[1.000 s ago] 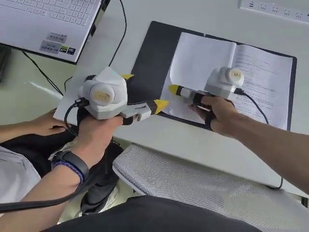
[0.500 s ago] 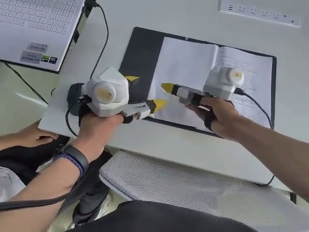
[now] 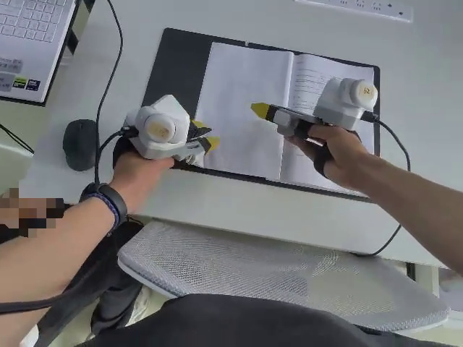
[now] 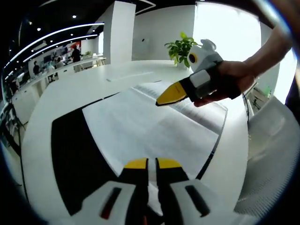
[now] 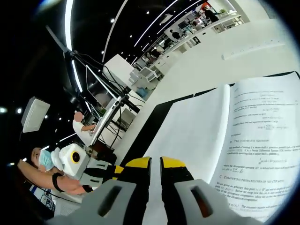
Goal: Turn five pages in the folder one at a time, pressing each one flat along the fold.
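Black folder (image 3: 173,69) opened mid-frame, left gripper (image 3: 205,135) over its lower-left cover, jaws drawn together since earlier, empty, right gripper (image 3: 260,110) closed, empty, above page (image 3: 239,87).

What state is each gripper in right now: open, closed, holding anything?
Left gripper: closed, holding nothing.
Right gripper: closed, holding nothing.

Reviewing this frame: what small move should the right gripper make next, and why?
Probably lower the right gripper onto the blank page beside the fold to press it flat. Its closed jaws appear to hover above that page, while the left gripper sits at the near edge of the folder.
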Action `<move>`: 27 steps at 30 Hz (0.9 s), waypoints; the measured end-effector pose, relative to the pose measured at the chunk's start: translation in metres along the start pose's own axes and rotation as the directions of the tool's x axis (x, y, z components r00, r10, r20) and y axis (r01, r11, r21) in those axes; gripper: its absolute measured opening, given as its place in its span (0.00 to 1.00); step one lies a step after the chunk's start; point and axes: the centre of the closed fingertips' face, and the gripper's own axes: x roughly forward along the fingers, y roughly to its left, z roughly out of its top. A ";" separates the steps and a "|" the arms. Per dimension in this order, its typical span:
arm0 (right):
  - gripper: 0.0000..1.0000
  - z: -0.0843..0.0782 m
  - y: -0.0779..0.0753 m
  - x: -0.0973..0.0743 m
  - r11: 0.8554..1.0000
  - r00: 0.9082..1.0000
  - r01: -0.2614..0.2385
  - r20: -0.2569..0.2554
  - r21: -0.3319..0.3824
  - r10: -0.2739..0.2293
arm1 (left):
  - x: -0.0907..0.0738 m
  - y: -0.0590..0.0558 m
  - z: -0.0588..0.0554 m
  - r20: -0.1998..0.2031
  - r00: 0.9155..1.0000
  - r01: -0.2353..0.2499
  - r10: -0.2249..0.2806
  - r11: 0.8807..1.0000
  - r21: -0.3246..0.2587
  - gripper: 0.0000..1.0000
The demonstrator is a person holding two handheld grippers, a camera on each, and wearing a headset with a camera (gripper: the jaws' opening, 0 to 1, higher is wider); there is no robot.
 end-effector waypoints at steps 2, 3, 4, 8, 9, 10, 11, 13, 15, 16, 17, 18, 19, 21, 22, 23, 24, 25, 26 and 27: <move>0.04 -0.001 -0.005 -0.002 1.000 1.000 0.004 -0.006 -0.005 -0.004 | 0.005 -0.002 -0.009 -0.019 1.000 0.000 0.000 1.000 0.022 0.00; 0.04 -0.002 -0.007 -0.002 1.000 1.000 0.005 -0.010 -0.007 -0.005 | 0.005 -0.002 -0.019 -0.070 0.998 0.000 0.003 0.999 0.041 0.00; 0.04 -0.003 -0.009 -0.002 1.000 1.000 0.004 -0.014 -0.010 -0.004 | -0.002 -0.017 -0.020 -0.043 0.998 0.051 -0.049 0.998 0.035 0.00; 0.02 -0.010 -0.019 -0.001 0.999 0.999 -0.004 -0.046 -0.041 0.002 | -0.008 -0.005 -0.015 0.019 1.000 -0.006 0.005 1.000 0.026 0.00; 0.02 -0.013 -0.022 -0.001 0.999 0.998 -0.011 -0.060 -0.048 0.008 | 0.007 0.009 -0.018 0.022 1.000 -0.008 0.007 1.000 0.019 0.00; 0.01 -0.015 -0.024 0.000 0.999 0.998 -0.014 -0.070 -0.052 0.011 | 0.009 0.011 -0.018 0.024 1.000 -0.006 0.006 1.000 0.016 0.00; 0.00 -0.017 -0.026 0.000 0.998 0.997 -0.018 -0.076 -0.053 0.014 | 0.005 0.007 -0.016 0.033 0.999 -0.013 0.012 0.999 0.038 0.00; 0.00 -0.019 -0.027 0.000 0.998 0.996 -0.037 -0.088 -0.059 0.031 | 0.003 0.006 -0.014 0.033 0.999 -0.020 0.018 0.998 0.060 0.00; 0.00 -0.018 -0.026 0.000 0.995 0.994 -0.068 -0.089 -0.067 0.062 | 0.001 0.003 -0.012 0.032 0.999 -0.020 0.018 0.998 0.067 0.00; 0.00 -0.017 -0.025 -0.001 0.992 0.991 -0.095 -0.101 -0.085 0.086 | 0.001 0.002 -0.012 0.034 0.999 -0.019 0.017 0.998 0.062 0.00; 0.00 -0.016 -0.025 -0.002 0.990 0.990 -0.107 -0.103 -0.092 0.098 | 0.001 0.002 -0.012 0.033 0.999 -0.014 0.013 0.998 0.055 0.00; 0.00 -0.014 -0.029 -0.002 0.990 0.990 -0.108 -0.104 -0.095 0.098 | 0.001 0.002 -0.012 0.034 0.999 -0.009 0.007 0.999 0.050 0.00; 0.00 -0.013 -0.031 -0.003 0.989 0.989 -0.112 -0.108 -0.096 0.101 | 0.002 0.003 -0.012 0.035 0.999 -0.005 0.004 0.999 0.045 0.00; 0.00 -0.005 -0.040 -0.003 0.989 0.989 -0.120 -0.099 -0.083 0.112 | 0.002 0.005 -0.013 0.040 0.999 0.003 -0.004 0.999 0.043 0.00; 0.00 0.002 -0.049 -0.004 0.989 0.989 -0.120 -0.096 -0.082 0.112 | 0.002 0.006 -0.014 0.043 0.999 0.005 -0.006 0.999 0.039 0.00; 0.00 0.006 -0.051 -0.002 0.989 0.989 -0.126 -0.089 -0.076 0.119 | 0.002 0.006 -0.014 0.045 0.999 0.006 -0.007 0.999 0.038 0.00; 0.00 0.009 -0.053 -0.001 0.989 0.989 -0.126 -0.083 -0.072 0.119 | 0.002 0.006 -0.014 0.052 0.999 0.008 -0.010 0.999 0.034 0.00; 0.00 0.014 -0.055 0.001 0.989 0.989 -0.131 -0.070 -0.062 0.127 | 0.002 0.005 -0.013 0.055 0.998 0.010 -0.012 0.999 0.031 0.00; 0.00 0.016 -0.055 0.003 0.989 0.989 -0.137 -0.063 -0.058 0.133 | 0.002 0.004 -0.013 0.054 0.998 0.012 -0.014 0.999 0.033 0.00; 0.00 0.020 -0.056 0.005 0.989 0.989 -0.142 -0.050 -0.046 0.140 | 0.002 0.003 -0.012 0.053 0.998 0.014 -0.016 0.999 0.035 0.00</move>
